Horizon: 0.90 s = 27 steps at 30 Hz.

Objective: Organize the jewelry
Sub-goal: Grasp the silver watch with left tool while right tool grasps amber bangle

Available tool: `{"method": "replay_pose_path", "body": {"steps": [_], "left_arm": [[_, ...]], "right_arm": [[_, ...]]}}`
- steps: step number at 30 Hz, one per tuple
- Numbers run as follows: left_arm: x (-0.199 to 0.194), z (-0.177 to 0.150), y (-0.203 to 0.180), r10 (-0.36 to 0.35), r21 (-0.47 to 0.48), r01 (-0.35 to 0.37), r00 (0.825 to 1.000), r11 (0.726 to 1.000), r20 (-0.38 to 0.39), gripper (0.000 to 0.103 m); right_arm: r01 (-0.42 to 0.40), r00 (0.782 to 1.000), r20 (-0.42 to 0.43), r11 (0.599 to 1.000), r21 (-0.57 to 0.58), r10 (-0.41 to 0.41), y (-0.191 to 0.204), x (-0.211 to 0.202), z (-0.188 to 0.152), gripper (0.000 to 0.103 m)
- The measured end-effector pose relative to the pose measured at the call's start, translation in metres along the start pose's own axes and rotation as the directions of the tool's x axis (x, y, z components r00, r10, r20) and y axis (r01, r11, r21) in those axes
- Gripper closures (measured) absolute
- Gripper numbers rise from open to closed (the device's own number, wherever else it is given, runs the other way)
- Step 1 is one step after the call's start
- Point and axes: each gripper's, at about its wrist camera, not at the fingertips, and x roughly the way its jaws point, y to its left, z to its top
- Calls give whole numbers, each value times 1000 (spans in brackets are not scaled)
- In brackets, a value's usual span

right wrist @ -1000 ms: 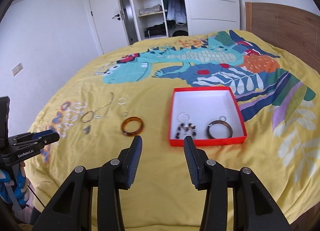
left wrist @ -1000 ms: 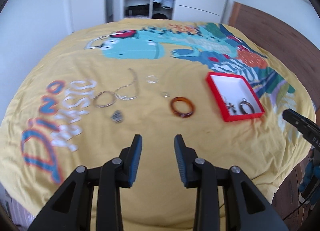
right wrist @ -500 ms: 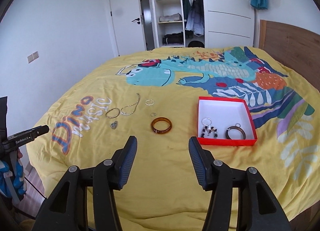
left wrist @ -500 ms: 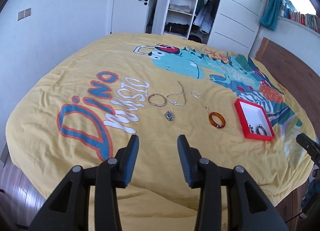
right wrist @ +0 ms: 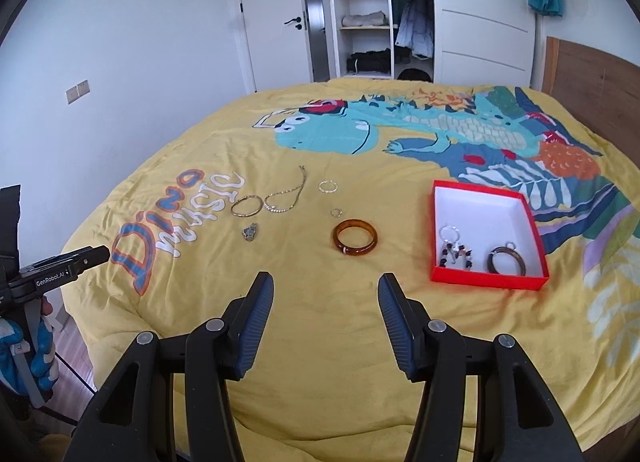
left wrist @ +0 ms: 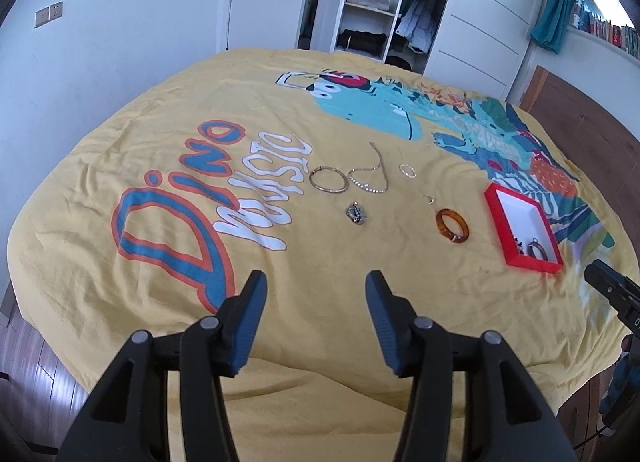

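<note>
Both grippers hung wide and empty over the bed's near edge.

The amber bangle (right wrist: 355, 237) lay flat straight ahead of the right gripper (right wrist: 326, 298), the nearer one; the red box (right wrist: 532, 222) sat to its right with nothing between. The left gripper (left wrist: 316, 294) faced the charm (left wrist: 357, 213), gold bangle (left wrist: 329, 179), chain (left wrist: 370, 178) and two small rings (left wrist: 408, 171) farther off.
</note>
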Motion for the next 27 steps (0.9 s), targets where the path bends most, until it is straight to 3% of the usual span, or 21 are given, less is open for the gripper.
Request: {"method": "replay_pose_path", "body": {"steps": [8, 15, 25, 27], "left_arm": [[63, 11, -18, 8, 27, -6, 997, 1000, -80, 54], [142, 39, -47, -18, 45, 25, 988, 999, -154, 54], [233, 68, -62, 41, 69, -27, 976, 997, -212, 54], [246, 70, -61, 48, 68, -33, 973, 997, -225, 54]], "right_arm": [[-31, 996, -79, 999, 19, 32, -14, 56, -3, 49], [-64, 987, -145, 998, 17, 66, -26, 126, 18, 49], [-118, 968, -227, 993, -19, 110, -29, 244, 47, 49], [-126, 963, -241, 992, -15, 119, -31, 261, 49, 54]]}}
